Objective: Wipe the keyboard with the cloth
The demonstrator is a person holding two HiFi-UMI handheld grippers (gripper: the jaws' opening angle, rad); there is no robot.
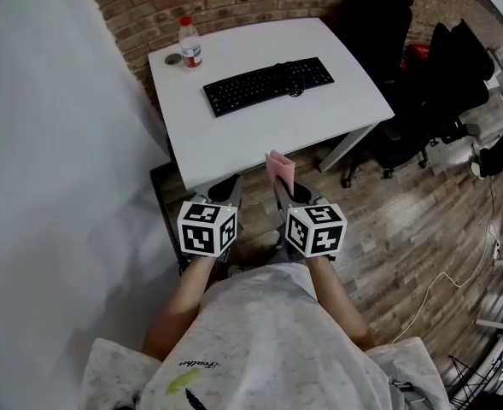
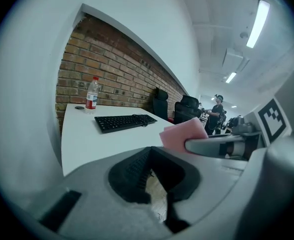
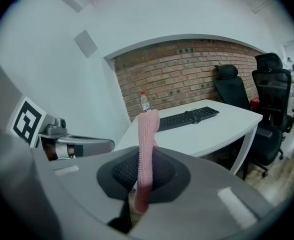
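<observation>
A black keyboard (image 1: 268, 84) (image 2: 126, 121) (image 3: 186, 118) lies across the middle of the white table (image 1: 336, 109). Both grippers are held close to my body, short of the table's front edge and well apart from the keyboard. My right gripper (image 1: 287, 193) (image 3: 139, 184) is shut on a folded pink cloth (image 1: 280, 169) (image 3: 147, 144) that stands upright out of its jaws. The cloth (image 2: 184, 134) also shows beside my left gripper (image 1: 228, 190) (image 2: 154, 179), whose jaws are shut with nothing between them.
A water bottle (image 1: 190, 43) (image 2: 92, 95) and a small round cap (image 1: 173, 59) stand at the table's far left corner by the brick wall. Black office chairs (image 1: 396, 49) crowd the right side. A white wall (image 1: 55, 143) runs along the left. A person (image 2: 216, 111) stands far off.
</observation>
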